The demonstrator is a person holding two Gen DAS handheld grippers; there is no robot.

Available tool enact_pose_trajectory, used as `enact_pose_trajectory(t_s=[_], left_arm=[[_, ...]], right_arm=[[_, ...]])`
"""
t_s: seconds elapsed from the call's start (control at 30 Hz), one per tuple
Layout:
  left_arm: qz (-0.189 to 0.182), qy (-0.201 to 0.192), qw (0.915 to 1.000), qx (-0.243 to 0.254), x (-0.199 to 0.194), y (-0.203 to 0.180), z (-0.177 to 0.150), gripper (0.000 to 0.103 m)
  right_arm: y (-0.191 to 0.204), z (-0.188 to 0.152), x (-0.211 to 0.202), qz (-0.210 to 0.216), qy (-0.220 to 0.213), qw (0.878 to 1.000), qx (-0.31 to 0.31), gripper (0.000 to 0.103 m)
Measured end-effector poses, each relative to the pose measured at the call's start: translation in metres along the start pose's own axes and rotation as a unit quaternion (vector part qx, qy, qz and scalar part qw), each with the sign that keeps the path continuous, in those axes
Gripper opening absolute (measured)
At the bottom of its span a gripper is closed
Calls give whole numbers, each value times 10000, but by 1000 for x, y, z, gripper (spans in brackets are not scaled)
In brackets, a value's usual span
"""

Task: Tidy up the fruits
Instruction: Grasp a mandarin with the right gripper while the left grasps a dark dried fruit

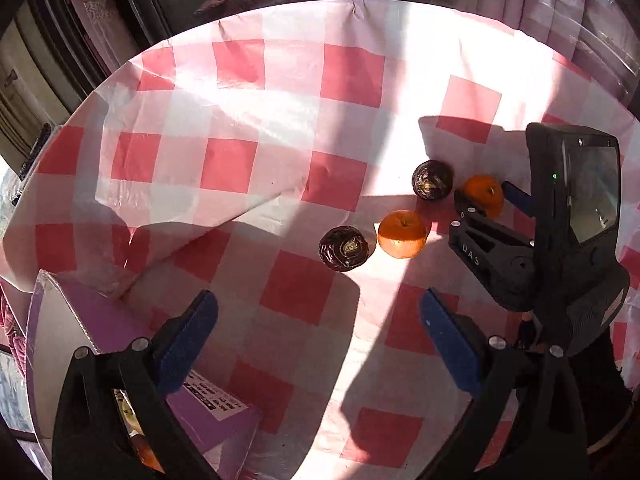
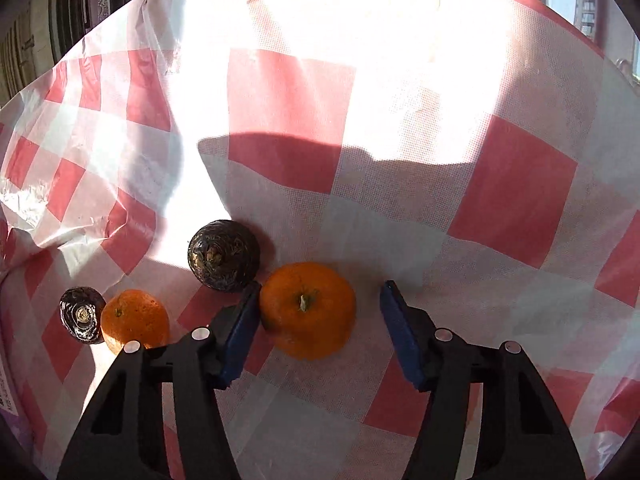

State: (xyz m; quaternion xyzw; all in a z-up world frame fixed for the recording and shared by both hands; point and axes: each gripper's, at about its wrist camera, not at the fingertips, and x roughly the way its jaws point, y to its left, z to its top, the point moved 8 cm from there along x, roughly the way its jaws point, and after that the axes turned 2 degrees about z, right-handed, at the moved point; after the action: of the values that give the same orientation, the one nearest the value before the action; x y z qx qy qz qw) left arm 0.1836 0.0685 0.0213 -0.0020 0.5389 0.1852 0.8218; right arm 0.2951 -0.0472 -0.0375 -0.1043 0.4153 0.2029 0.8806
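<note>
right gripper: fingers straddle orange, left pad touching, right pad apart | left gripper: spread, empty | orange mid-table, beside dark fruit

A domestic interior is indicated, most likely a living or dining area of a flat. A table is covered with a red-and-white checked plastic tablecloth, on which loose fruit is laid. Pink curtains are hung along the far side, and strong sunlight is admitted across the cloth. A high-rise building is seen through a window at the upper right. A purple cardboard box is placed at the table's near left edge.
</note>
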Motion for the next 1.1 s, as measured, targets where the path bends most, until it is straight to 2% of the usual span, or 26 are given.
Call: enact_pose_trajectory(t_s=[0.07, 0.13, 0.17, 0.27, 0.33, 0.43, 0.6, 0.63, 0.67, 0.7, 0.77, 0.93, 1.0, 1.1], left_arm=[[237, 170, 9995, 98, 17, -5, 0, 101], [409, 323, 9986, 113, 34, -5, 0, 100], [451, 394, 9982, 82, 42, -5, 1, 96], [372, 593, 9975, 3, 64, -5, 4, 86], [380, 627, 9973, 5, 74, -4, 6, 83], [96, 647, 9978, -47, 86, -6, 9, 75], [-103, 418, 9991, 60, 93, -9, 15, 70], [-292, 426, 9987, -18, 93, -9, 15, 60], [-574, 439, 9973, -117, 94, -11, 15, 43], [-660, 450, 9967, -168, 93, -12, 14, 40], [-669, 490, 9964, -170, 91, -13, 9, 40], [-1034, 676, 9923, -137, 75, -23, -16, 39], [-1175, 596, 9913, 2, 59, -31, -27, 39], [-1471, 522, 9875, 224, 35, -44, -46, 39]], right_arm=[[-3, -1, -2, 119, -23, 9999, 95, 44], [-6, -4, -4, 237, -34, 9994, 240, 44], [-8, -6, -5, 262, -34, 9992, 296, 44], [-16, -10, -7, 335, -38, 9983, 475, 44], [-21, -11, -8, 362, -40, 9978, 561, 44], [-25, -13, -9, 384, -25, 9976, 577, 44], [-25, -12, -8, 384, 12, 9977, 559, 44], [-26, -13, -8, 376, 22, 9978, 554, 45], [-30, -11, -9, 363, 32, 9979, 542, 45], [-30, -12, -8, 344, 44, 9980, 527, 45], [-28, -12, -6, 293, 68, 9984, 485, 45], [-12, -7, 3, 201, 124, 9991, 366, 44], [-10, -14, -2, 136, 230, 9994, 226, 44], [-16, -35, -24, 109, 306, 9985, 441, 44]])
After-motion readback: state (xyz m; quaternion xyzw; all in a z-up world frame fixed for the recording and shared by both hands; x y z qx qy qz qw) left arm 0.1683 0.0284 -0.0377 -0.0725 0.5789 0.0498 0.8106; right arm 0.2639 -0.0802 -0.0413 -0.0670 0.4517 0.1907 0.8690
